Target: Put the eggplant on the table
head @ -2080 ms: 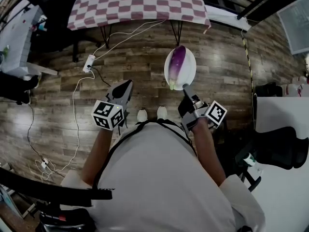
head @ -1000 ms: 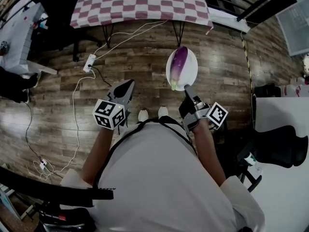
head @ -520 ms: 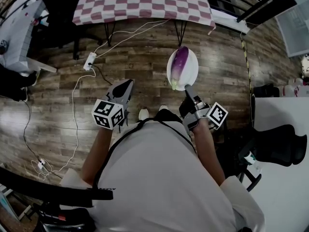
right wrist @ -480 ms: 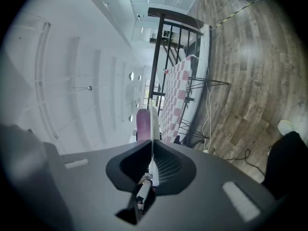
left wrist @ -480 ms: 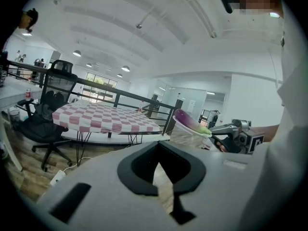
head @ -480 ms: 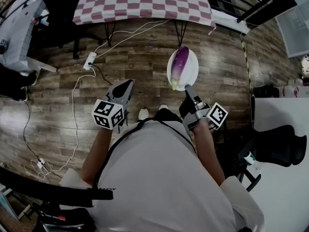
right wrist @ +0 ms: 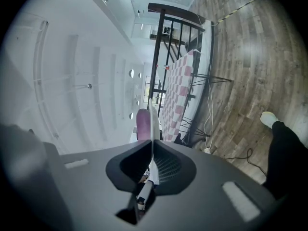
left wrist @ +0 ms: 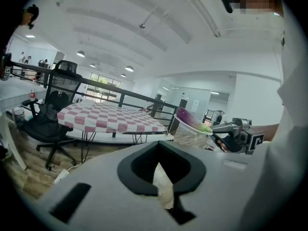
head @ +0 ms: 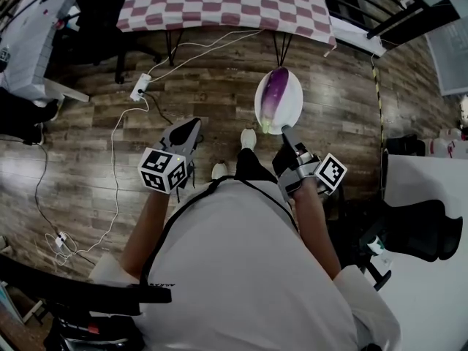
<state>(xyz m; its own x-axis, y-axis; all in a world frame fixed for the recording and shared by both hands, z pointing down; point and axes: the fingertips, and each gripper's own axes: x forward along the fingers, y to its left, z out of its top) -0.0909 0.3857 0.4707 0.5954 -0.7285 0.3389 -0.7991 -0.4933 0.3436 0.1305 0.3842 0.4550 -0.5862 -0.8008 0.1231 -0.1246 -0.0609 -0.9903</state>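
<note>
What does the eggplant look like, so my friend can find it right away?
Start at the table with the red-and-white checked cloth at the top of the head view. Below it, over the wooden floor, the right gripper holds a white plate by its edge. The eggplant lies on that plate: long, purple, green at the stem, the only vegetable around.

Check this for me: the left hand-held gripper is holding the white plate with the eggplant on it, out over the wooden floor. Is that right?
Not quite. The right hand-held gripper is the one clamping the white plate by its rim, as the head view shows. The left hand-held gripper holds nothing. The eggplant does lie on the plate, over the wooden floor.
</note>
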